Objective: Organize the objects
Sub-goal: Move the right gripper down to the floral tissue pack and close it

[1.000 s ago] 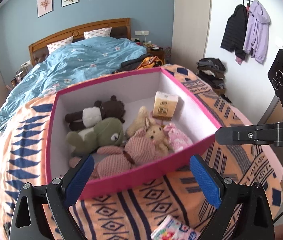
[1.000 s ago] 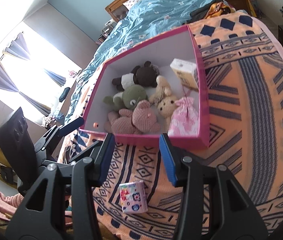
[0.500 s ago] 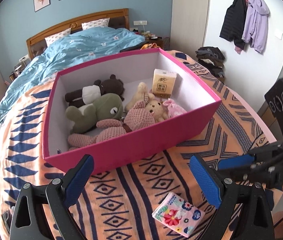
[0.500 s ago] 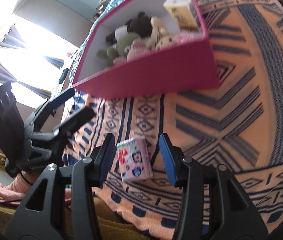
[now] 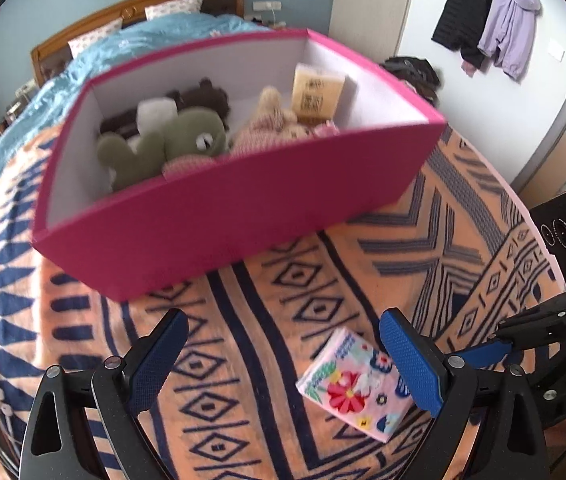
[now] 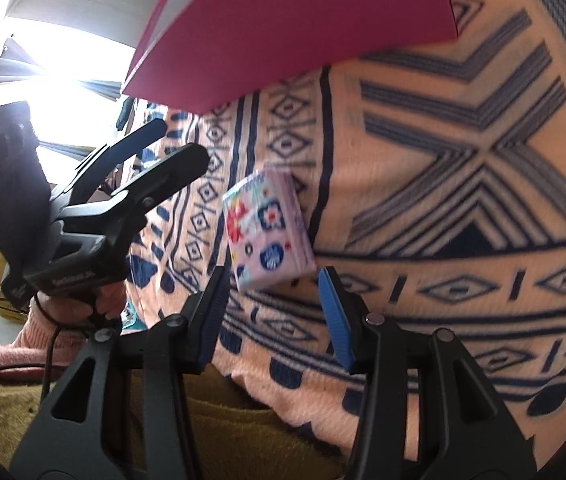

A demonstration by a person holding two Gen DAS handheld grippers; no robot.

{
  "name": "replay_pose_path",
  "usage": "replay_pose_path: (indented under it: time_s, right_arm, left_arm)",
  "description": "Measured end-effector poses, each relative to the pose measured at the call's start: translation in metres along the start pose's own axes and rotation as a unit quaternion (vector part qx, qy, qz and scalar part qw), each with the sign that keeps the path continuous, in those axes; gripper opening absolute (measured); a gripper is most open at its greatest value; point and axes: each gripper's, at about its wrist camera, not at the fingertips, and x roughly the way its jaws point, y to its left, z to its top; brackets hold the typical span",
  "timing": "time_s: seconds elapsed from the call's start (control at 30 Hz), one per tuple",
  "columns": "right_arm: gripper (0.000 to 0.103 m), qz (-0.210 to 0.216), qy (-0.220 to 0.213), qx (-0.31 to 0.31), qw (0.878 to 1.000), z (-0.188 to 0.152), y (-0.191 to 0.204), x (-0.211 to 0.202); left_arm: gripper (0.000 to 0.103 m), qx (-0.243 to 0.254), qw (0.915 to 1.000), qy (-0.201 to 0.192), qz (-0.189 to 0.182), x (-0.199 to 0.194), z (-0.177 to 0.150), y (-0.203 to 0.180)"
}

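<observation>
A flowered tissue pack (image 5: pixel 357 386) lies on the patterned blanket (image 5: pixel 243 340) in front of a pink box (image 5: pixel 243 208); it also shows in the right wrist view (image 6: pixel 267 228). The box holds a green frog plush (image 5: pixel 167 140), a dark plush, a pinkish bear and a yellow carton (image 5: pixel 317 92). My left gripper (image 5: pixel 283 360) is open and empty, with the pack by its right finger. My right gripper (image 6: pixel 273 304) is open, low over the blanket, its fingers just short of the pack. The left gripper shows in the right wrist view (image 6: pixel 155 148).
The pink box (image 6: pixel 291 28) fills the top of the right wrist view. A blue duvet and wooden headboard (image 5: pixel 135 12) lie behind the box. Jackets (image 5: pixel 487 16) hang on the wall at right. The blanket's front edge (image 6: pixel 323 428) drops to an olive cover.
Both grippers have dropped and pulled back from the box toward the blanket's front. The tissue pack now lies close ahead of my right gripper's open fingers.
</observation>
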Motion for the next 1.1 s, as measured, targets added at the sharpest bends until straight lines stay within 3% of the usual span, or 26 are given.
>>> replay_pose_path:
  time_s: [0.33, 0.5, 0.6, 0.67, 0.9, 1.1]
  right_arm:
    - [0.049, 0.036, 0.030, 0.031, 0.998, -0.012, -0.009, 0.020]
    - [0.049, 0.058, 0.007, 0.052, 0.997, -0.008, -0.021, 0.014]
    - [0.048, 0.058, -0.006, 0.052, 0.997, -0.006, -0.024, 0.010]
    - [0.048, 0.060, -0.006, 0.053, 0.997, -0.004, -0.026, 0.010]
    - [0.048, 0.067, -0.005, 0.055, 0.996, -0.003, -0.026, 0.005]
    - [0.048, 0.088, 0.040, 0.032, 0.995, -0.012, -0.020, 0.007]
  left_arm:
    - [0.090, -0.010, 0.9978, 0.046, -0.047, 0.024, -0.015, -0.001]
    - [0.090, -0.007, 0.9935, 0.068, -0.092, 0.030, -0.020, -0.006]
    - [0.076, -0.019, 0.9897, 0.076, -0.120, 0.032, -0.021, -0.006]
    - [0.076, -0.032, 0.9873, 0.082, -0.133, 0.035, -0.021, -0.004]
    - [0.076, -0.050, 0.9833, 0.091, -0.149, 0.036, -0.024, 0.002]
    - [0.075, -0.042, 0.9822, 0.089, -0.160, 0.034, -0.019, 0.007]
